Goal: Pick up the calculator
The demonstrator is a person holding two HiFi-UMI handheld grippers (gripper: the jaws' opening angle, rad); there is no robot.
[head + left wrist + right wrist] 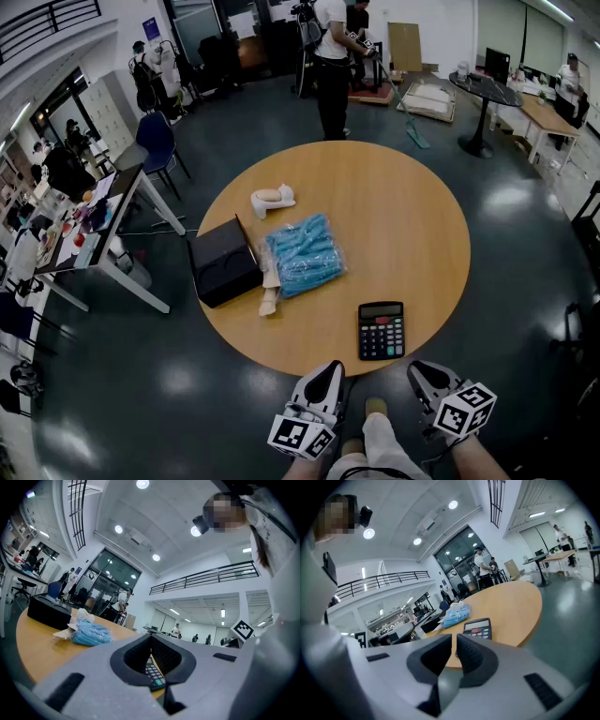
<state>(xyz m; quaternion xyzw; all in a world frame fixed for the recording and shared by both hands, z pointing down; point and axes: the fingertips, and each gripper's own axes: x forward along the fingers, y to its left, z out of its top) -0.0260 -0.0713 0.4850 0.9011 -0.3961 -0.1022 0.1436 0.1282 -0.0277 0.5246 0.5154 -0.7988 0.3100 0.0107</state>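
A black calculator [381,330] lies flat near the front edge of the round wooden table [412,225]. Both grippers hang below that edge, short of the tabletop, and neither touches anything. My left gripper [334,369] is down and left of the calculator, its jaws shut and empty. My right gripper [418,369] is down and right of it, also shut on nothing. In the left gripper view the calculator [153,673] shows through the hollow behind the closed tips of that gripper [151,637]. The right gripper view has the calculator [479,629] just beyond the tips of that gripper [454,640].
A blue plastic packet [303,253], a black box [223,261] and a white object [272,198] lie on the table's left half. A person [331,66] stands beyond the far edge. Desks and a blue chair [157,142] stand to the left.
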